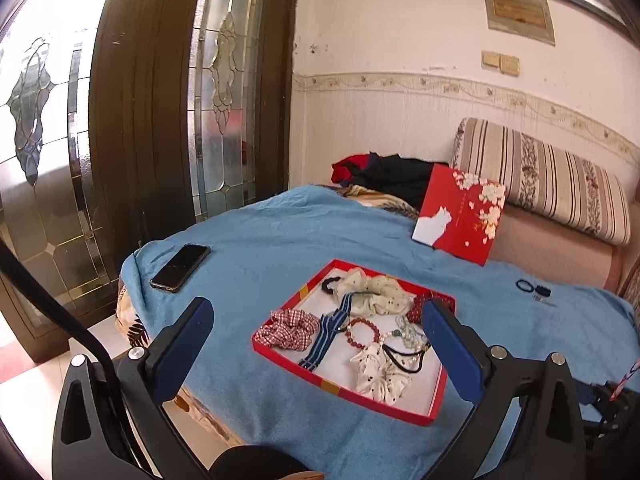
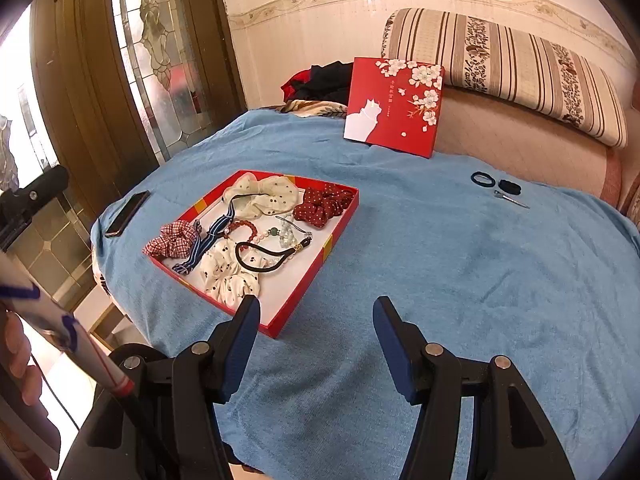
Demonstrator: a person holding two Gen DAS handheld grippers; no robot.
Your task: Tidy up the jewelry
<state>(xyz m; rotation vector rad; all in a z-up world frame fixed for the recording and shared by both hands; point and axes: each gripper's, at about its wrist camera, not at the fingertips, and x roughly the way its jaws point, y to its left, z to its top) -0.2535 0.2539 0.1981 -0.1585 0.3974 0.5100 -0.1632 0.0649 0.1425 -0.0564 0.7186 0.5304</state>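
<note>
Both the left gripper [image 1: 318, 322] and right gripper [image 2: 316, 314] are hovering spread and empty above the blue towel [image 2: 460, 280]. The shallow red cardboard tray [image 2: 340, 222] is holding scrunchies and bracelets; two dark hair ties [image 2: 496, 182] are lying well apart. Collecting these is probably next, requiring a rightward reach.
</note>
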